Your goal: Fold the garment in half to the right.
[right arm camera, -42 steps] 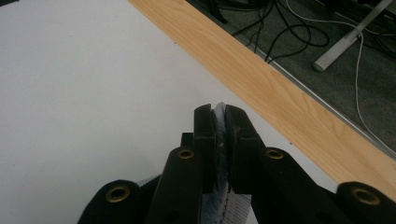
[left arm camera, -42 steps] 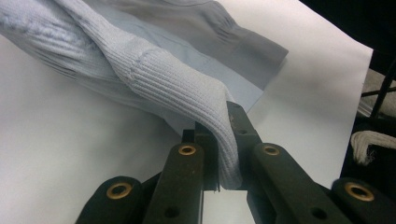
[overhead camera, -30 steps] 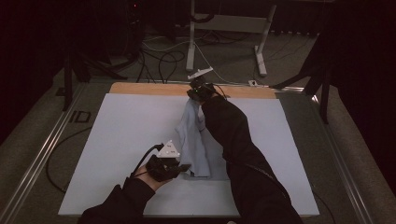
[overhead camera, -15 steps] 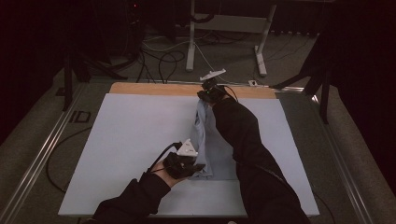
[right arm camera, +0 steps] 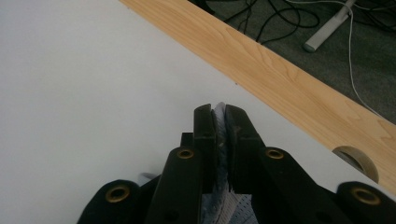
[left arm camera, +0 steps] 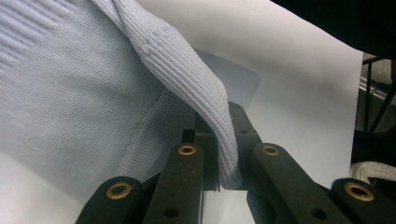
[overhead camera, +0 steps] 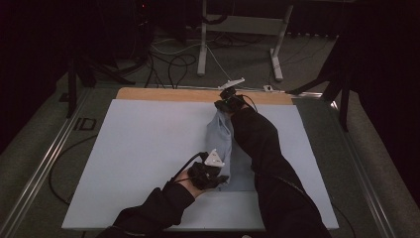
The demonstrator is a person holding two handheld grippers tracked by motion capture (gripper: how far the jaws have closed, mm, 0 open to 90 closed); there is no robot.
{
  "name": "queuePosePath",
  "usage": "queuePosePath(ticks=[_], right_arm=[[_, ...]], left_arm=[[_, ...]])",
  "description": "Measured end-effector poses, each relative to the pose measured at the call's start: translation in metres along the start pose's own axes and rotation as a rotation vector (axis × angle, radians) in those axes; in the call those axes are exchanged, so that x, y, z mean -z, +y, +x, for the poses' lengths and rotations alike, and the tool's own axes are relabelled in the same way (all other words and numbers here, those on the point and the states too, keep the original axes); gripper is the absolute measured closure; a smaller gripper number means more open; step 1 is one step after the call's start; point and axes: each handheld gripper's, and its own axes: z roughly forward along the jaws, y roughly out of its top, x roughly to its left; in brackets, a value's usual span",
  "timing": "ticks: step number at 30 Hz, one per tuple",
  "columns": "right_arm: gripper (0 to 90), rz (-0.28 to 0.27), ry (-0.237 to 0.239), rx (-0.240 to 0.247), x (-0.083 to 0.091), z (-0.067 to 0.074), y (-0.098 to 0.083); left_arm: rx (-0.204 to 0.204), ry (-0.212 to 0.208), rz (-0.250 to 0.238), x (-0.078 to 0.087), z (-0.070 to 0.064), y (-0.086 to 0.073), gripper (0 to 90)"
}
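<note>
Moved since a second ago: both hands slid toward the right side of the white mat (overhead camera: 138,148), folding the blue knit top (overhead camera: 221,136) into a narrower strip. Left gripper (overhead camera: 210,174) pinching the ribbed hem, jaws pressed tight on it. Right gripper (overhead camera: 225,101) clamped on the far end, close to the wooden strip (overhead camera: 163,94). Soft, light, floppy, not slippery; best held by the thick edges. Lying on the mat, long way running from the wooden strip back toward the person
</note>
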Motion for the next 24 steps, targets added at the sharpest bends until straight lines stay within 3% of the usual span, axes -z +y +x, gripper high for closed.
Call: queuePosePath(ticks=[17,24], right_arm=[[84.0,0.046,0.017,-0.037,-0.015,-0.016,-0.024],[83.4,0.056,0.026,-0.049,-0.022,-0.018,-0.029]], left_arm=[[-0.039,0.03,0.089,-0.037,-0.004,0.014,87.2],[-0.033,0.025,0.101,-0.048,-0.004,0.019,87.1]])
